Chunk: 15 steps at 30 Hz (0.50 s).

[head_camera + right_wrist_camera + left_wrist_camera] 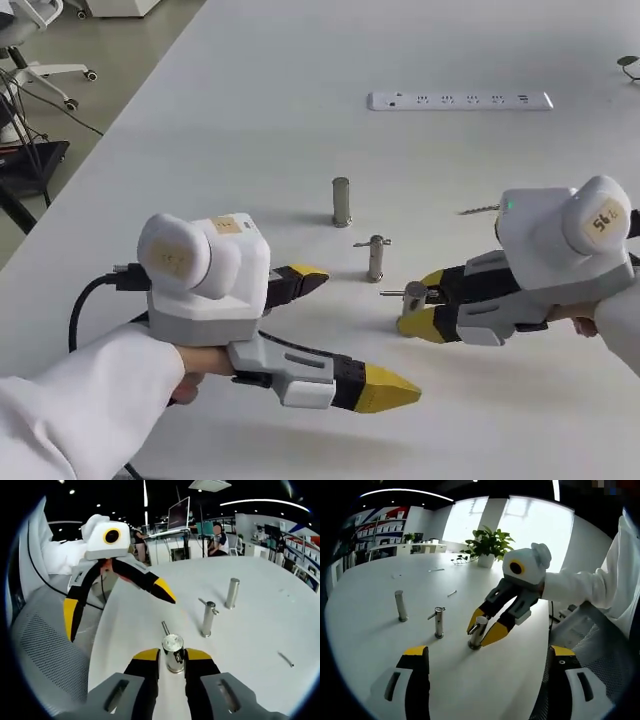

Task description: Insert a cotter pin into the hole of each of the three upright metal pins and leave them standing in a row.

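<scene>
Progress: approx. 2 of 3 done. Three upright metal pins stand in a slanted row mid-tabletop, running from near-right toward the far edge. None touch each other.

- Far pin (341,201): bare, no cotter thru it.
- Mid pin (376,257): cotter thru the top, sticking out both sides. Looks finished.
- Near pin (413,294): its cotter (390,293) pokes out one side, toward the tabletop's left edge. Can't tell if it's fully thru.

Right gripper (418,302): fingers closed round the top of the near pin, one each side. They look to be pinching it, since in the right gripper view the yellow pads sit right against the metal. The pin is upright w/ its base on the tabletop.

Left gripper (370,332): fingers spread wide, holding nothing. It hovers over the tabletop on the near-left side of the row, pointed at the pins.

Left to do, my read:
- Seat or confirm the near pin's cotter, then let go w/o tipping the pin.
- Fit a cotter in the far pin. A spare cotter (480,209) lies flat on the tabletop, on the right-edge side of the row and apart from all three pins. Prob. the one meant for the far pin.

Power strip (460,100) lies nearer the far edge, well apart from the work.
</scene>
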Tool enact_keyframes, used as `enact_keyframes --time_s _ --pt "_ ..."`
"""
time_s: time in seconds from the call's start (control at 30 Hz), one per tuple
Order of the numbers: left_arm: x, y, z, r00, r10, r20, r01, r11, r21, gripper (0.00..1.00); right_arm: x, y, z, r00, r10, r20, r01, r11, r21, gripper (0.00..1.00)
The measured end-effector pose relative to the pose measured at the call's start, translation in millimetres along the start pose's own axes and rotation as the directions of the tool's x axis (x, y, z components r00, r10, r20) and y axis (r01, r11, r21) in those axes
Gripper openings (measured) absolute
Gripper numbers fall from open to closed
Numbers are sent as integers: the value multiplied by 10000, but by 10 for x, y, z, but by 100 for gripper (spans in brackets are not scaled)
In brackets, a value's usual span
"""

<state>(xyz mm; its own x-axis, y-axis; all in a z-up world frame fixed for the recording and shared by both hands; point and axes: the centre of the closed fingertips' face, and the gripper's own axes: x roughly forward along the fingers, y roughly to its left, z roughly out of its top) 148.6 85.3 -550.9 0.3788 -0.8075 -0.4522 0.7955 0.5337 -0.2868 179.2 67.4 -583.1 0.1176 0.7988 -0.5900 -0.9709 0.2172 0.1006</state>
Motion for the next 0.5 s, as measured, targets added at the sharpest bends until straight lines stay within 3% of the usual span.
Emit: enact_keyframes --time_s 0.33,0.5 --pt "-4 -20 -56 9998 -9 -202 11 10000 98 99 25 -41 -35 9999 23 103 -27 9992 400 10" --pt "-5 -42 -76 9996 -50 -263 52 10000 77 99 10 -51 -1 9998 -159 113 159 9999 29 8"
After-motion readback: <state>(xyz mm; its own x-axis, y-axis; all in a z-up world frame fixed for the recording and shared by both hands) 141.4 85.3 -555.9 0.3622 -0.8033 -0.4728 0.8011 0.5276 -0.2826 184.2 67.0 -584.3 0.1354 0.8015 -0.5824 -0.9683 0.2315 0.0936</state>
